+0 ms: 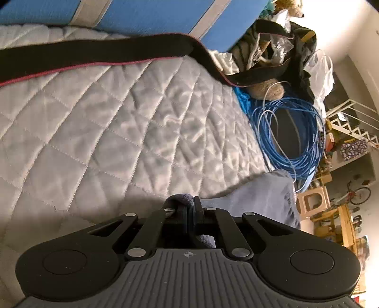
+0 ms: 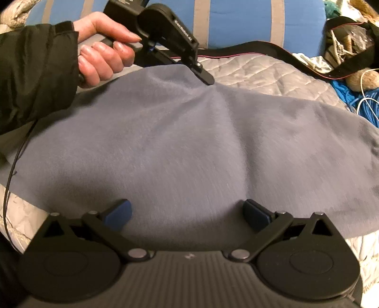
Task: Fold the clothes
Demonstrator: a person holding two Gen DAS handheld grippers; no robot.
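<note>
A grey-blue fleece garment is spread over the quilted mattress cover, just in front of the blue-and-grey striped cushion. A far edge of the garment is pinched between the clenched jaws of the left gripper, which is held by a hand in a dark sleeve; in the left wrist view a tuft of the fabric is seen bunched at the closed jaws. The right gripper is held with its 2 blue pads wide apart over the near part of the garment, and nothing is gripped by it. The fold is judged to be best made if the pinched edge is drawn towards the near hem while the near part is steadied. The black strap, lying near the cushion, is best avoided.
</note>
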